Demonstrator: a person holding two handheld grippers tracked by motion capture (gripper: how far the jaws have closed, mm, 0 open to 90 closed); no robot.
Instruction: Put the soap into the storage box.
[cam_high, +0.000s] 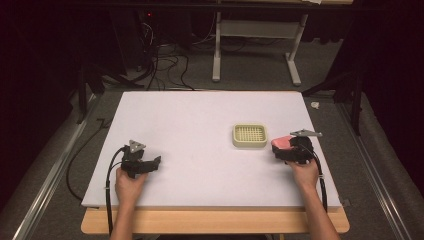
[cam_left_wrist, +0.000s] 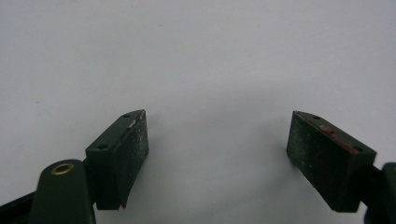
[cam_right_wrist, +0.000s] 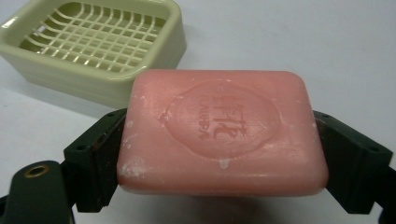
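Soap (cam_right_wrist: 222, 133) clamped in right tongs (cam_high: 289, 148), stamp visible close-up; left tongs (cam_left_wrist: 217, 156) apart

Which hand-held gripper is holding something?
The right hand-held gripper: its jaws clamp a pink soap bar beside the soap dish. The left hand-held gripper is open, empty.

Soap (cam_high: 281, 142) just right of dish (cam_high: 250, 136)

One pink soap bar (cam_right_wrist: 222, 133); one soap dish (cam_high: 250, 136); two grippers (cam_high: 150, 165) (cam_high: 280, 150)
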